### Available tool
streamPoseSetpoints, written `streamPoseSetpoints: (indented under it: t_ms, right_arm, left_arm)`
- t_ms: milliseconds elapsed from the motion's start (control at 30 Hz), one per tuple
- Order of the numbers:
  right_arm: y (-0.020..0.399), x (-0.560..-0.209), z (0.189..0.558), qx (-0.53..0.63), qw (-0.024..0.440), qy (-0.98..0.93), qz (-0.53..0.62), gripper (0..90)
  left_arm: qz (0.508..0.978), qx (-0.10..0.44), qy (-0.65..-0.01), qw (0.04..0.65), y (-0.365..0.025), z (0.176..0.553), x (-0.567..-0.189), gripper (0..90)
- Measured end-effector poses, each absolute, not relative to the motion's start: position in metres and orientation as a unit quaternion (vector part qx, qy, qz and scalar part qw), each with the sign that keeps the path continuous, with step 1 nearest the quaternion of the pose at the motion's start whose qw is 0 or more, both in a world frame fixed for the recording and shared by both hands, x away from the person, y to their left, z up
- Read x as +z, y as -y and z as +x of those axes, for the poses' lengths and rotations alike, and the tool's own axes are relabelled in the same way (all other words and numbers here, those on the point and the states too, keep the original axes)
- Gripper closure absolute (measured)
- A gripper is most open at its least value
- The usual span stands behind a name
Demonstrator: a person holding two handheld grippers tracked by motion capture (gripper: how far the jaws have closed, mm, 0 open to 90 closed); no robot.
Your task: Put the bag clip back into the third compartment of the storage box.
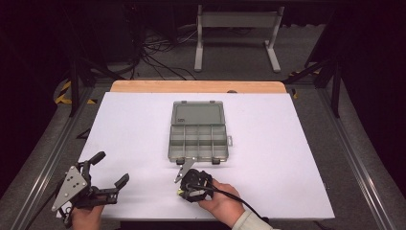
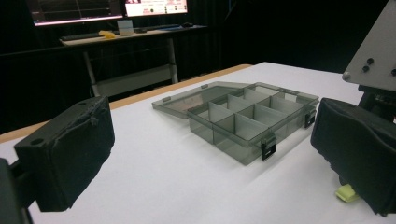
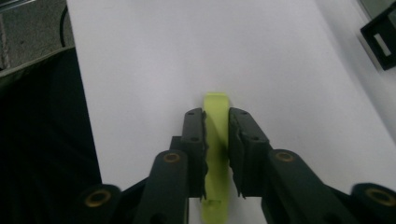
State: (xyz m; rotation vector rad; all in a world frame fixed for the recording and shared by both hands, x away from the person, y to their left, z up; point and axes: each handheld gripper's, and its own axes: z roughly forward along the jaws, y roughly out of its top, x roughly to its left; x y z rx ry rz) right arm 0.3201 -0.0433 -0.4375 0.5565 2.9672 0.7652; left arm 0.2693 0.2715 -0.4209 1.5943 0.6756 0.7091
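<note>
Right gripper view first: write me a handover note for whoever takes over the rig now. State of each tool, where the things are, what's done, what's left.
Right tool: shut on the yellow-green strip, which lies flat on the white table near the front edge.
Left tool: open, empty, at the table's front left.
Organizer box: mid-table, lid folded back, compartments look empty.
Done: strip gripped.
Left: probably lift the strip and put it in a compartment; it is not yet off the table.

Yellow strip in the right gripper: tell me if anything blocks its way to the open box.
Nothing visible does. The right gripper is shut on the yellow strip, and only bare white table lies between it and the open box.
</note>
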Motion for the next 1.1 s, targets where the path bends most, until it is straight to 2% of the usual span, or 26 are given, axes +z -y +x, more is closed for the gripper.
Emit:
streamPoseSetpoints:
  t_ms: [1100]
  right_arm:
    - [0.069,-0.372,0.339,0.342,0.045,-0.922,0.175,77.6]
  left_arm:
    - [0.686,0.305,-0.29,0.594,-0.272,0.269,-0.421,0.3]
